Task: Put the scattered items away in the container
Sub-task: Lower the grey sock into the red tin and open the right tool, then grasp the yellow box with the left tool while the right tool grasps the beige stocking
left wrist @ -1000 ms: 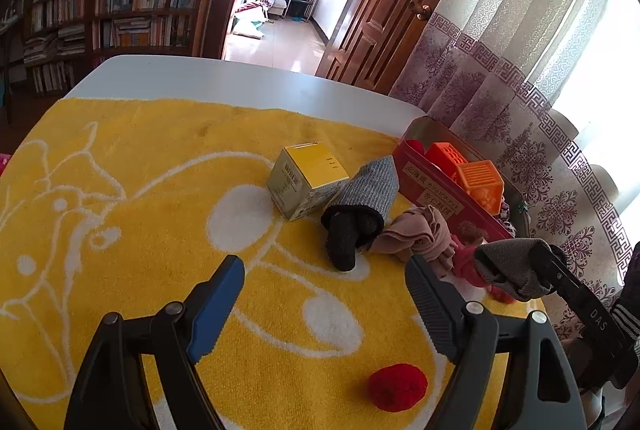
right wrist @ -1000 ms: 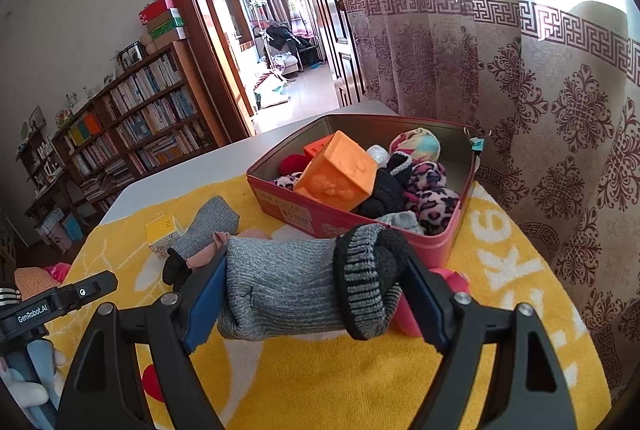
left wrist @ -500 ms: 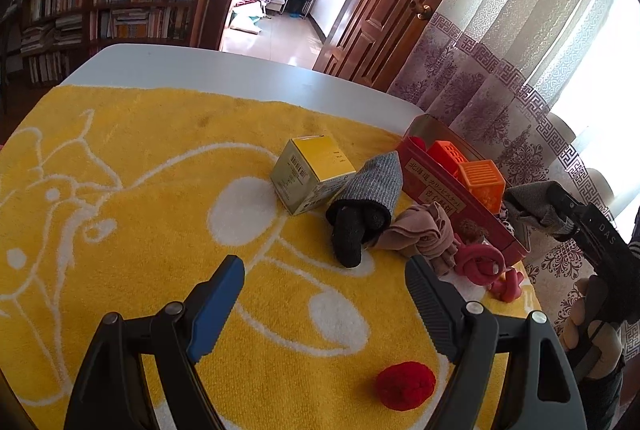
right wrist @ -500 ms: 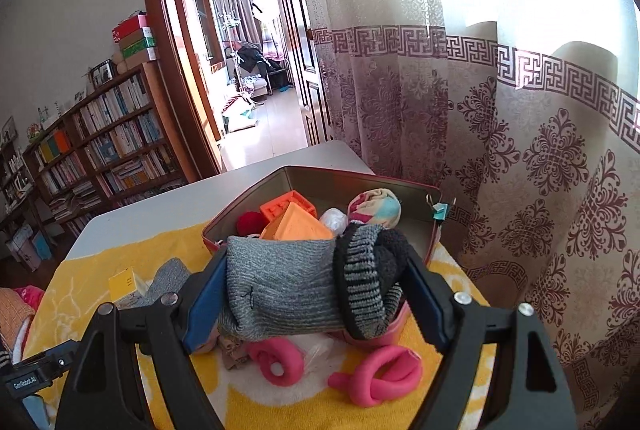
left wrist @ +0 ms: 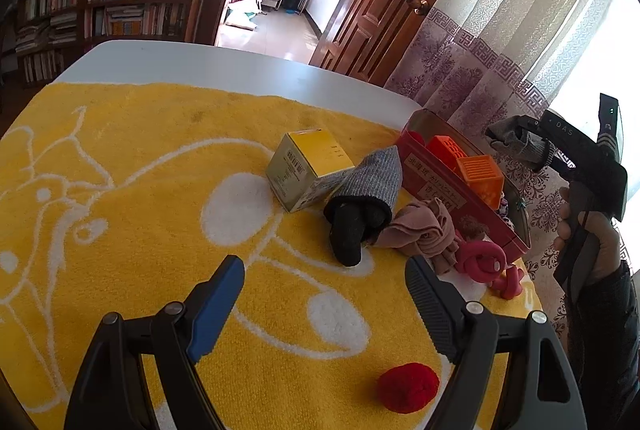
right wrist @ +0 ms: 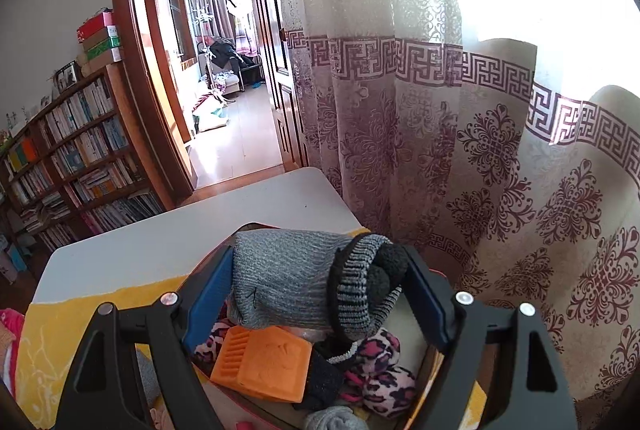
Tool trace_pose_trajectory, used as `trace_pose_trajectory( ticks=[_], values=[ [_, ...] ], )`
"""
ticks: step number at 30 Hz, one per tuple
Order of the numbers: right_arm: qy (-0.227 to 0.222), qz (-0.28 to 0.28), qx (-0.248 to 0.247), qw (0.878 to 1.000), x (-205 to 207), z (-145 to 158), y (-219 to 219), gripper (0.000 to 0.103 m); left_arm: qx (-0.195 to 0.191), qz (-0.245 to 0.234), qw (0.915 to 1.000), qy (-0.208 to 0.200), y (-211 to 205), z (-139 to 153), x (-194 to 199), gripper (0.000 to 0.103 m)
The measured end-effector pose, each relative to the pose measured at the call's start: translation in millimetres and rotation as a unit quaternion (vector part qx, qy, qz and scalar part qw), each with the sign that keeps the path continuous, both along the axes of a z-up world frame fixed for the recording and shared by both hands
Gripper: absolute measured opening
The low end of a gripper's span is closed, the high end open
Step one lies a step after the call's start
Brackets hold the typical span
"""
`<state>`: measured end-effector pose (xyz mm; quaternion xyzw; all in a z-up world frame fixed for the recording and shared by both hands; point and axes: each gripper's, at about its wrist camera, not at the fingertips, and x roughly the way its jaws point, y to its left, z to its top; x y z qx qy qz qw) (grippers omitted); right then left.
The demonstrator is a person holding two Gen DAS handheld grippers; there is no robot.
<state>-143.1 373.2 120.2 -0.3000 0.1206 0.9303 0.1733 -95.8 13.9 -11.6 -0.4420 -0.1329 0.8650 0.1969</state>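
Observation:
My right gripper (right wrist: 320, 282) is shut on a rolled grey sock (right wrist: 292, 286) with a black striped cuff, held above the red tin (right wrist: 440, 362). The tin holds an orange block (right wrist: 268, 362), leopard-print socks (right wrist: 380, 382) and more. In the left wrist view that gripper (left wrist: 516, 138) hangs with the sock over the tin (left wrist: 436, 182) at the right. My left gripper (left wrist: 324, 282) stands open above the yellow towel, nothing between its fingers. Ahead of it lie a grey-and-black sock (left wrist: 364, 198), a yellow box (left wrist: 308, 166), a beige cloth (left wrist: 420, 230), a pink toy (left wrist: 484, 262) and a red pompom (left wrist: 408, 386).
The yellow towel (left wrist: 120, 210) covers most of a white table (left wrist: 208, 66). A patterned curtain (right wrist: 500, 170) hangs just behind the tin at the table's right edge. A bookshelf and an open doorway lie beyond the table's far side.
My right gripper has carried the grey sock up and over from beside the tin's front wall to above its contents. The left gripper has stayed in place, open.

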Motion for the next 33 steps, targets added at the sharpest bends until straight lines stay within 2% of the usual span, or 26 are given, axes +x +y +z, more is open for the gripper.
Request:
trace_pose_trajectory(
  ticks=[6, 11, 21, 27, 33],
  values=[
    [-0.001, 0.002, -0.006, 1.000, -8.2, -0.5, 4.9, 0.086, 0.004, -0.005, 0.9999, -0.010, 1.2, -6.2, -3.0, 0.084],
    [-0.003, 0.020, -0.039, 0.999, -2.3, -7.9, -1.3, 0.086, 0.001, -0.011, 0.9999, -0.009, 4.6, -6.3, -2.5, 0.084],
    [-0.005, 0.125, -0.076, 0.989, 37.6, -25.8, -58.3, 0.086, -0.013, -0.005, 0.9999, -0.007, 5.6, 0.3, -3.6, 0.084],
    [-0.033, 0.185, -0.082, 0.979, 52.8, -47.9, -89.4, 0.086, -0.039, -0.006, 0.9992, 0.008, 8.2, 14.7, -6.3, 0.085],
    [-0.071, 0.222, -0.072, 0.970, 44.4, -74.7, -107.1, 0.086, -0.045, 0.003, 0.9988, 0.016, 4.3, 22.7, -8.2, 0.084]
  ],
)
